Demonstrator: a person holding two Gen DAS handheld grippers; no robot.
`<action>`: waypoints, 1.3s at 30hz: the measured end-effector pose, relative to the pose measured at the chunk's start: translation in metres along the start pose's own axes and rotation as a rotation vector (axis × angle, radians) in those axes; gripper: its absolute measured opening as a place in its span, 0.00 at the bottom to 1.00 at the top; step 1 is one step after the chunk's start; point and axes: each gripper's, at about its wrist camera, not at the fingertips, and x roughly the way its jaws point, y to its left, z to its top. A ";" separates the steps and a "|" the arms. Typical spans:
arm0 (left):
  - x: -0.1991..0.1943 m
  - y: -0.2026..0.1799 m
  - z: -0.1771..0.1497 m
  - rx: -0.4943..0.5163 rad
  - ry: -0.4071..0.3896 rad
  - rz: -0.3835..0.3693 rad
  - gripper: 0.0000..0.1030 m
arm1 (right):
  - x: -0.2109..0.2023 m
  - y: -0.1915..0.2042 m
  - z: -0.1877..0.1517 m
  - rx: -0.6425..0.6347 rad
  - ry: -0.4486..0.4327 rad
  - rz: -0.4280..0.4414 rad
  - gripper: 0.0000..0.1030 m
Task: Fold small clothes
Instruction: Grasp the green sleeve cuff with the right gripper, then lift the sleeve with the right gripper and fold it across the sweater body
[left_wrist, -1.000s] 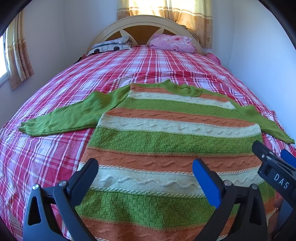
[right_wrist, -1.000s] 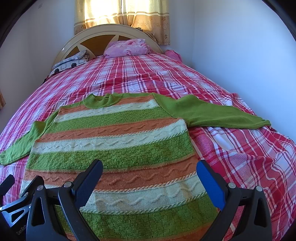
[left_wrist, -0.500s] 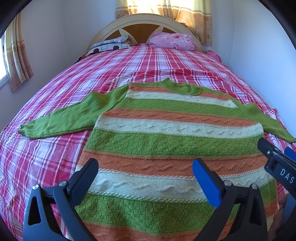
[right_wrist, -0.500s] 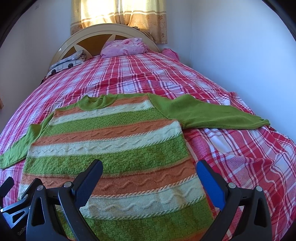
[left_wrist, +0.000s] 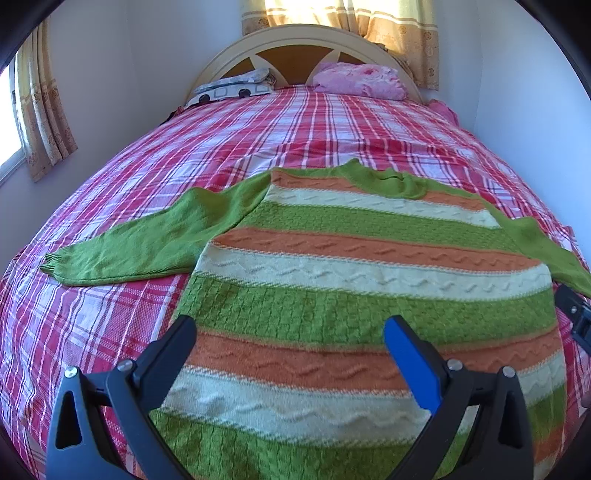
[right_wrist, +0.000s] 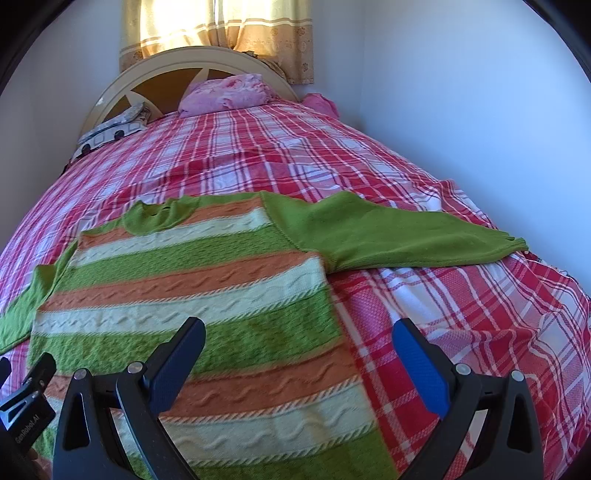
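A knitted sweater (left_wrist: 369, 280) with green, orange and cream stripes lies flat on the bed, neck toward the headboard. It also shows in the right wrist view (right_wrist: 192, 306). Its left green sleeve (left_wrist: 147, 243) is spread out to the left and its right green sleeve (right_wrist: 388, 236) to the right. My left gripper (left_wrist: 291, 350) is open and empty above the sweater's lower left part. My right gripper (right_wrist: 299, 350) is open and empty above the sweater's lower right edge. The right gripper's side shows at the left view's right edge (left_wrist: 576, 314).
The bed has a red and white plaid cover (left_wrist: 184, 147). A pink pillow (left_wrist: 354, 79) and a patterned pillow (left_wrist: 232, 88) lie by the cream headboard (left_wrist: 295, 40). Walls stand close on the right (right_wrist: 461, 92) and left.
Both grippers have moved forward and apart: the left one toward the left sleeve side, the right one toward the right sleeve side. The sweater has not moved. Both stay open.
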 end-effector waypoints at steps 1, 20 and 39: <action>0.002 0.000 0.001 0.002 -0.001 0.005 1.00 | 0.002 -0.002 0.001 0.001 0.001 -0.006 0.98; 0.054 0.024 -0.007 -0.086 0.034 0.028 1.00 | 0.070 -0.273 0.040 0.521 0.011 -0.182 0.71; 0.061 0.031 -0.012 -0.144 0.056 -0.040 1.00 | 0.118 -0.360 0.054 0.706 0.021 -0.119 0.09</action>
